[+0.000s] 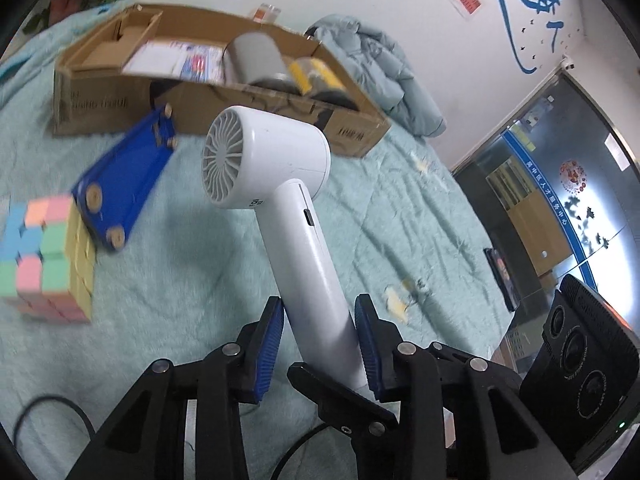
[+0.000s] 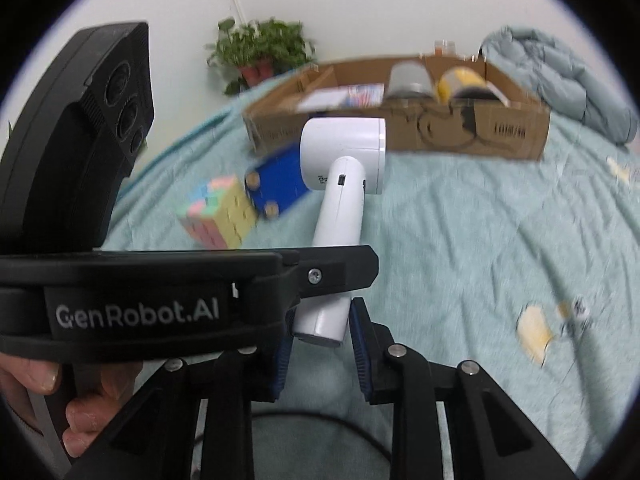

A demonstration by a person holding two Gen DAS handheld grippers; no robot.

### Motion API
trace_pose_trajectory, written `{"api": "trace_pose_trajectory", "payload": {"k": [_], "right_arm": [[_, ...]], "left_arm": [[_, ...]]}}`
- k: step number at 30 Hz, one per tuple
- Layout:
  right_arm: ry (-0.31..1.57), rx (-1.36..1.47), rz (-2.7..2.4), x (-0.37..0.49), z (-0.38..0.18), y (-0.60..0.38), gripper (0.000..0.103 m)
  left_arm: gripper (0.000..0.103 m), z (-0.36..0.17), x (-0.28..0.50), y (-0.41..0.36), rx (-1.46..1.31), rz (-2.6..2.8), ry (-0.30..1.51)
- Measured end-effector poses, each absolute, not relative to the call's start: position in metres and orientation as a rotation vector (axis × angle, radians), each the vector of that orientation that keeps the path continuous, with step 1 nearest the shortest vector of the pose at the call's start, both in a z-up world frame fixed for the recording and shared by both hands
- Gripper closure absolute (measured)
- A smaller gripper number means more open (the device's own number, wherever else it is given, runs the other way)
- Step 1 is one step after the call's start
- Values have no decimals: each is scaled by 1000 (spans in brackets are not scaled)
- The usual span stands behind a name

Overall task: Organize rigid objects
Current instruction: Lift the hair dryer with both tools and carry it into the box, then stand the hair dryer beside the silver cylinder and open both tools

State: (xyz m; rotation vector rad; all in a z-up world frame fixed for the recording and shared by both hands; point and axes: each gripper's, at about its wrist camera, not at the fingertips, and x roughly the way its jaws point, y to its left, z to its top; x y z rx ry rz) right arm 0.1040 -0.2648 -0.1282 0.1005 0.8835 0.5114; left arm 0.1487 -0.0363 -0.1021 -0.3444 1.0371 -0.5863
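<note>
Both sets of tongs pinch the same white hair dryer point(image 1: 276, 184) by its handle. The left tongs point(image 1: 320, 344) clamp the handle a little above its base, a blue pad point(image 1: 272, 344) pressed flat on either side. The right tongs point(image 2: 320, 344) grip lower, near the butt end, with the left tool's black body crossing in front of them in the right wrist view, so their left pad is partly hidden. A hand point(image 2: 60, 396) wraps that left tool's grip at the lower left.

Judging by the paired hold, the two grips share the load of a top-heavy thing: the dryer's barrel sits far out from the handle and would likely swing in a single pinch. The dryer is held off the pale green bedspread point(image 1: 400, 208), handle slanting up and away, grille end turned toward the left camera.

Beyond it on the bed lie a pastel puzzle cube point(image 1: 44, 256) and, touching it or just beside it, a blue toy block with wooden pegs point(image 1: 124, 184). Farther back stands an open cardboard box point(image 1: 352, 132), already holding a grey cylinder point(image 1: 256, 60), a yellow-banded jar point(image 1: 316, 76) and some printed cards. That box looks like the dryer's destination. A puffy grey jacket point(image 1: 384, 68) lies behind the box, and a potted plant point(image 2: 260, 52) stands by the wall.
</note>
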Motion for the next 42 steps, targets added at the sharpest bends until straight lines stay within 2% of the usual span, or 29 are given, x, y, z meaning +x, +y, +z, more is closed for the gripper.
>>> {"api": "trace_pose_trajectory", "payload": {"k": [11, 22, 32, 42], "right_arm": [[710, 34, 513, 142, -78, -251, 77], [683, 37, 499, 202, -59, -238, 77], [793, 68, 487, 288, -67, -223, 77], [928, 99, 450, 340, -104, -213, 77]], "left_arm": [[70, -32, 190, -17, -304, -586, 883], [70, -3, 273, -8, -324, -612, 899], [70, -20, 383, 1, -372, -611, 998], [70, -84, 457, 13, -492, -628, 1150]]}}
